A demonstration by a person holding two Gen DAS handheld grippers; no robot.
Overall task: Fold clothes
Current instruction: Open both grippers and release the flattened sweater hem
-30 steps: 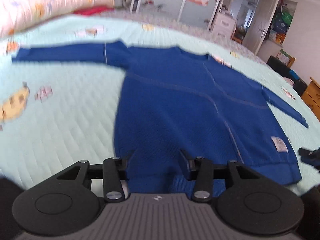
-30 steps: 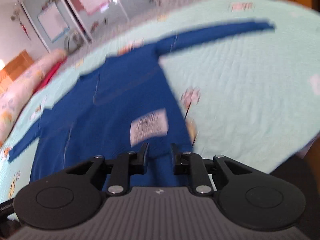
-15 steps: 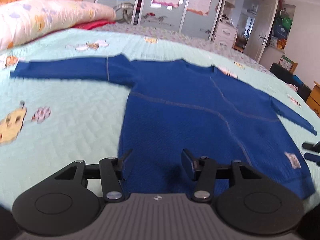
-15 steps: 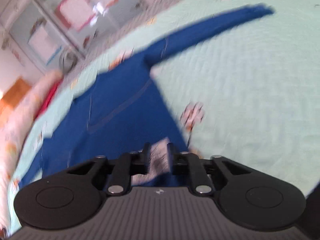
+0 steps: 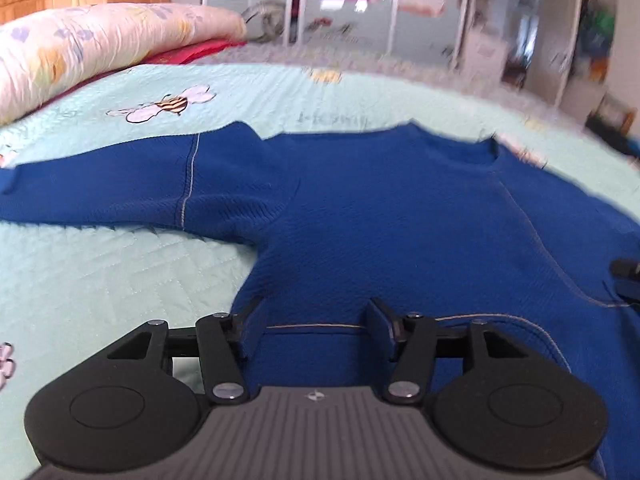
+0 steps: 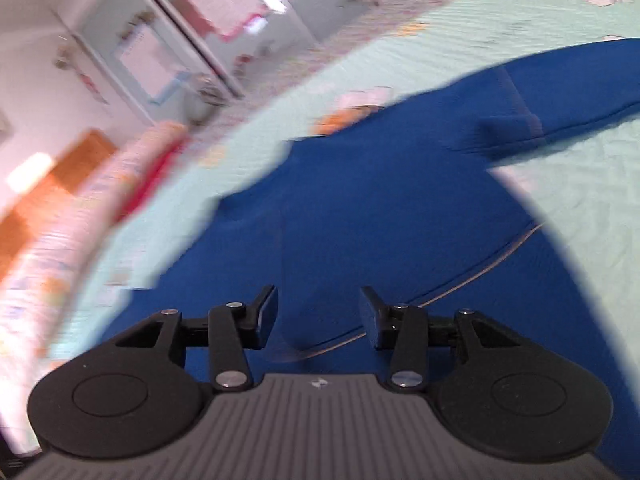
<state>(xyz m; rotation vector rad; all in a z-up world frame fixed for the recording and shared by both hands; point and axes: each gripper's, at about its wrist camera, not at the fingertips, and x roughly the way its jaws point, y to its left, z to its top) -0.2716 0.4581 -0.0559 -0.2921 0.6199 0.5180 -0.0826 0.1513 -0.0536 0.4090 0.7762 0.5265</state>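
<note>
A blue sweater (image 5: pixel 400 216) is lying spread flat on a pale green quilted bedspread (image 5: pixel 100 280), neck opening toward the far side and one sleeve (image 5: pixel 100 192) stretching out to the left edge of the left wrist view, where its cuff is being cut off. Open quilt is showing left of the sweater's body and beyond its collar; a floral pillow (image 5: pixel 80 44) is bounding the far left corner, with cupboards blurred behind.

The left gripper (image 5: pixel 312 326) is hanging over the lower body of the sweater, jaws released and just having been opening, with fabric and a pale seam line visible between the fingers; no pad is visibly pressing cloth. The hem itself is hidden beneath the tool body.

The right gripper (image 6: pixel 318 314) is standing over the sweater (image 6: pixel 400 216) too, jaws parted after just closing a little, nothing being clamped. In the left wrist view its fingertips (image 5: pixel 626 276) are showing at the right edge. The right wrist view is heavily smeared: the other sleeve (image 6: pixel 580 88) is running off the right edge, with clear quilt (image 6: pixel 592 200) beneath it.
</note>
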